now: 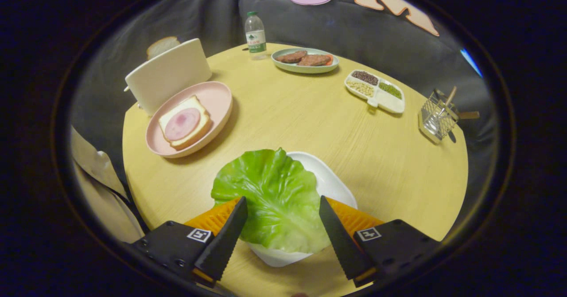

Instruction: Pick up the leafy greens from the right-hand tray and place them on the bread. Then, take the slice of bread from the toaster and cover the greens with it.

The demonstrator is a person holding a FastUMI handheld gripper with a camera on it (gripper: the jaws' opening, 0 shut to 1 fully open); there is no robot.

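Claw [283, 226] at the bottom centre of the frame stands wide open, fingers on either side of the leafy greens [270, 197] without pressing them; the leaf lies on its white tray [332, 179]. Nothing looks done yet, so both steps remain. Further off, left of centre, the pink plate [215, 99] holds the bread [185, 123] with a ham slice on top. Upper left on the round surface [310, 128], the toaster [170, 74] carries the second bread slice [161, 45].
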